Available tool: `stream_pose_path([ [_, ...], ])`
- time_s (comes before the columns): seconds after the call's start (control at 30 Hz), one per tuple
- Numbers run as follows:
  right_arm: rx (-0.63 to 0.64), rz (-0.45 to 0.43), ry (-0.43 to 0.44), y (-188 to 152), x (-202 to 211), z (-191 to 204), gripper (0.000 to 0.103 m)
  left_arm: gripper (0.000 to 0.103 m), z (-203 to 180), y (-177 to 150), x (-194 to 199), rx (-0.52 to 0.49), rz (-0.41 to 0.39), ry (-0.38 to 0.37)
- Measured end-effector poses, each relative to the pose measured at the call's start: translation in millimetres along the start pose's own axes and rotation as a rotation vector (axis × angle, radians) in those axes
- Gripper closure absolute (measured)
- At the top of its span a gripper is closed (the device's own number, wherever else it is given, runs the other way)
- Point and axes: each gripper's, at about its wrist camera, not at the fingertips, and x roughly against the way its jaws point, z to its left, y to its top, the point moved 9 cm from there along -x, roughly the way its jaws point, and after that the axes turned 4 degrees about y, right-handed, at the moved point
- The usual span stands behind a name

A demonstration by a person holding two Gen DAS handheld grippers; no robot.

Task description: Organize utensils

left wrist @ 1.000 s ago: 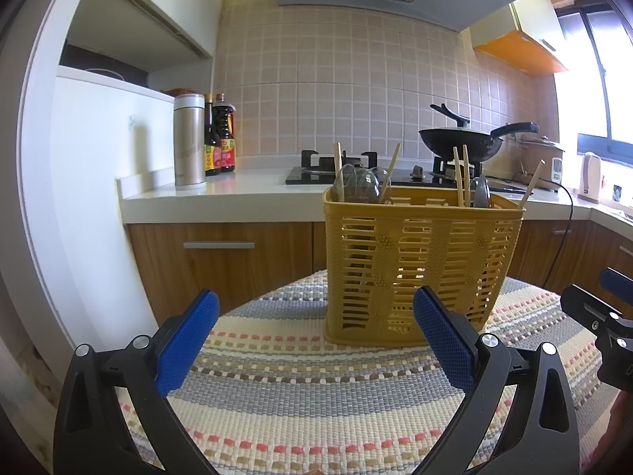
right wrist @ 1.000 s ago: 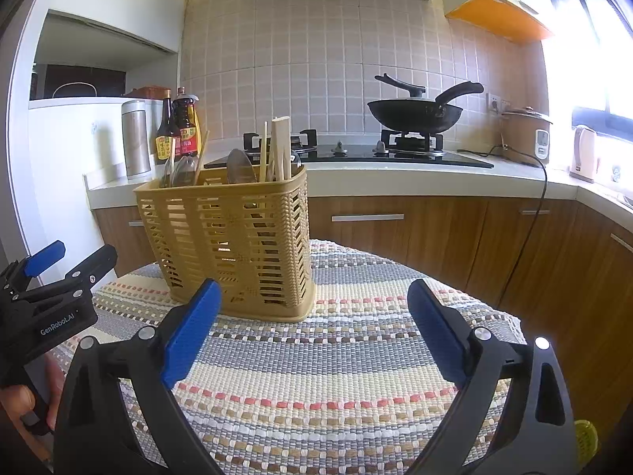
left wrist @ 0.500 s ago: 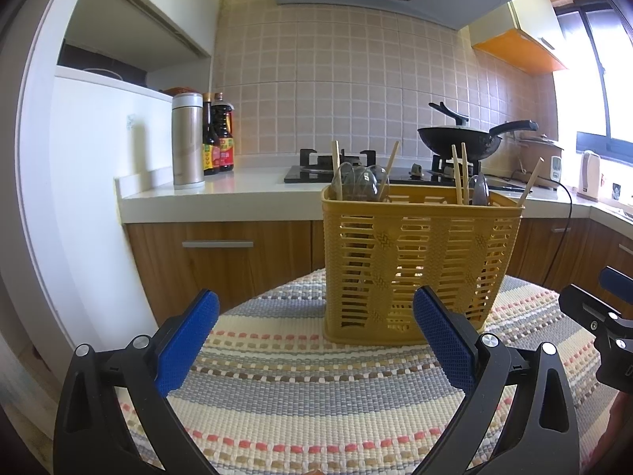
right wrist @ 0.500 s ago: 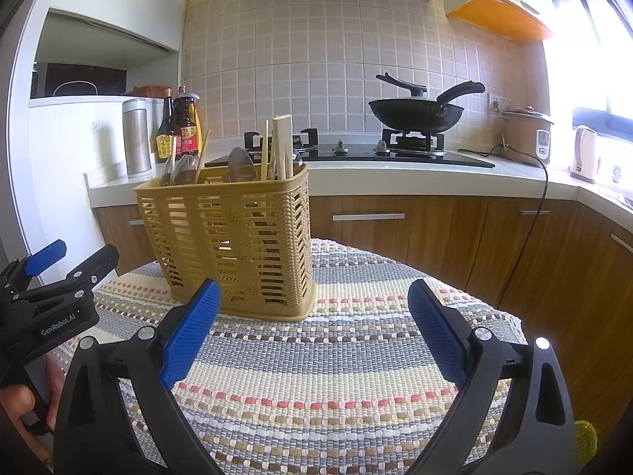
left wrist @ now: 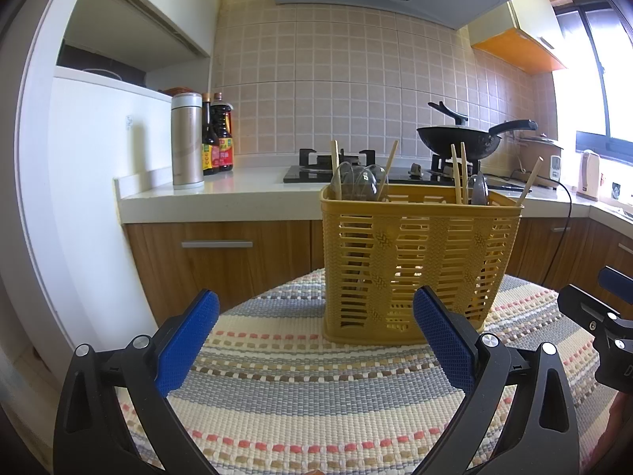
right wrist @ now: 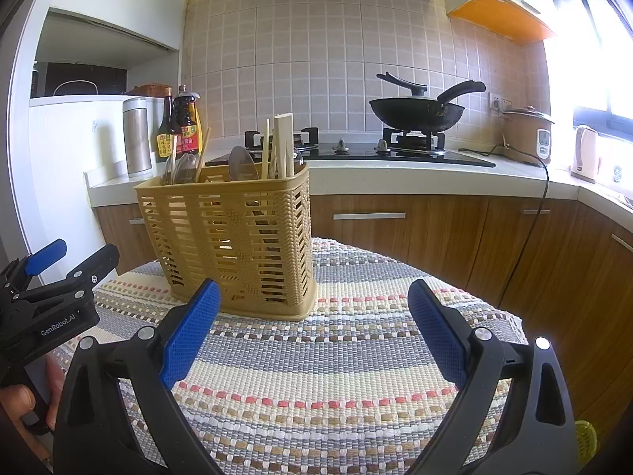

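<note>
A yellow slatted basket [left wrist: 419,261] stands upright on a round table covered by a striped woven cloth [left wrist: 316,388], and everything here is easiest to place from that basket. Inside it, wooden chopsticks [left wrist: 458,172] poke up above the rim alongside several spoons [left wrist: 358,180] with their bowls upward; from the right wrist view a bundle of pale chopsticks [right wrist: 283,144] leans in the end of the basket nearer that camera. How the basket is divided inside I cannot tell.

In front of the basket, the left gripper [left wrist: 314,334] is held above the cloth with its blue-padded fingers [left wrist: 186,342] spread wide, nothing between them. Its right finger overlaps the basket's lower front corner in the view, but whether it touches is unclear. The right gripper [right wrist: 314,328] hangs in front of the basket's other end, also spread wide and empty, its left pad [right wrist: 190,332] lying just before the basket's base. A person's hand [right wrist: 23,403] grips the left tool's handle, off to the basket's left in the right wrist view.

Behind the basket runs a white countertop [left wrist: 221,198] with a gas hob, a black wok [right wrist: 415,113], a steel flask [left wrist: 186,146] and sauce bottles [left wrist: 217,138].
</note>
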Motion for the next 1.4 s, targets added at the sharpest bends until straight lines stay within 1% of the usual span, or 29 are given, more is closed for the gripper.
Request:
stream_pose_path([
  [1.4, 0.006, 0.008, 0.003, -1.2, -1.2, 3.2, 0.011, 0.008, -0.8, -2.3, -1.2, -0.008, 0.005, -0.005],
])
